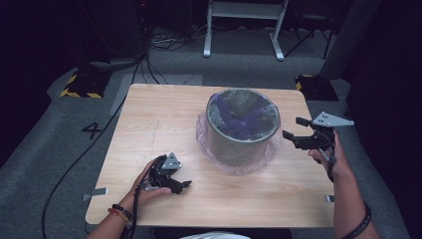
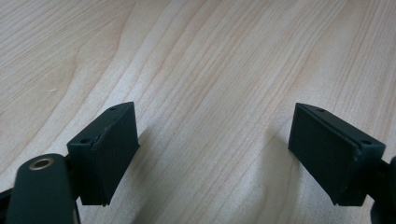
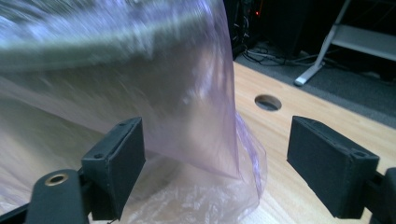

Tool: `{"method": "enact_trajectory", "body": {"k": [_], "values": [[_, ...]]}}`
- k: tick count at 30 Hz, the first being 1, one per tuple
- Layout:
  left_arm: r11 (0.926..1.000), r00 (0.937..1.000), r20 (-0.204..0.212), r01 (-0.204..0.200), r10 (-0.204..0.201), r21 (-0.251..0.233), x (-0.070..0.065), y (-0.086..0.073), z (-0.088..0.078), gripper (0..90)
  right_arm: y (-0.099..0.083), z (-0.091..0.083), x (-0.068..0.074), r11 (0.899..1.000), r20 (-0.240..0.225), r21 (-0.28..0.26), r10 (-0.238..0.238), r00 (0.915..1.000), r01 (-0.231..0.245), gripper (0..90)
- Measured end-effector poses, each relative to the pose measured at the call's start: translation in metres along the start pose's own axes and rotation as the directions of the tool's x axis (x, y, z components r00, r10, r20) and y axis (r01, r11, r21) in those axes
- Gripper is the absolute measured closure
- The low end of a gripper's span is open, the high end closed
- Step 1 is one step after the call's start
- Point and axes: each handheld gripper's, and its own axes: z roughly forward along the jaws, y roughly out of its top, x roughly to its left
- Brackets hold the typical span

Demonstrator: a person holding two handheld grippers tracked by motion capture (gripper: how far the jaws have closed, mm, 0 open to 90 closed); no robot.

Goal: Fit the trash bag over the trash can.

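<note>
Two handheld grippers, both matte black. Left gripper (image 1: 183, 184): compact blocky body, small grey 3-cornered plate on top w/ tiny holes, thin black cable trailing back from rear along forearm. Right gripper (image 1: 295, 128): same build, larger grey plate on top w/ several small dark holes. Jaw pads seen close-up in gripper views: flat rectangular black blocks (image 2: 108, 151), thin pad layer on inner face, small screw recesses along top edge. Brass-ringed hole in rounded black arm behind left-hand pad, both grippers. Wrists: beaded bracelets, dark plus orange-red, on left (image 1: 119, 211); plain black band on right (image 1: 362, 222).
</note>
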Motion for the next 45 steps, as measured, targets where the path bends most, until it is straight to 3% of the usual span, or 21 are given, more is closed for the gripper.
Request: {"method": "enact_trajectory", "body": {"k": [11,16,24,34,45], "values": [[0.9999,0.9998,-0.018,-0.009,0.009,-0.004,-0.003,-0.002,0.0,14.9,0.03,-0.009,0.012,0.999,-0.012,-0.03,-0.046,0.9989,0.045,20.0],[1.0,0.9997,-0.022,-0.006,0.006,-0.004,-0.004,-0.003,0.0,14.8,0.036,-0.014,0.011,0.998,-0.007,-0.055,-0.021,0.9998,0.021,20.4],[1.0,0.9997,-0.021,-0.007,0.007,-0.005,-0.004,-0.002,0.0,14.8,0.045,-0.02,0.012,0.997,-0.019,-0.072,-0.025,0.9995,0.023,20.2],[1.0,0.9998,-0.017,-0.008,0.007,-0.006,-0.004,-0.002,0.001,14.6,0.066,-0.008,0.028,0.995,-0.054,-0.049,-0.092,0.9943,0.089,20.1],[1.0,0.9999,-0.015,-0.008,0.007,-0.006,-0.003,-0.002,0.001,14.5,0.076,0.01,0.036,0.994,-0.077,-0.02,-0.108,0.9911,0.107,20.1]]}}
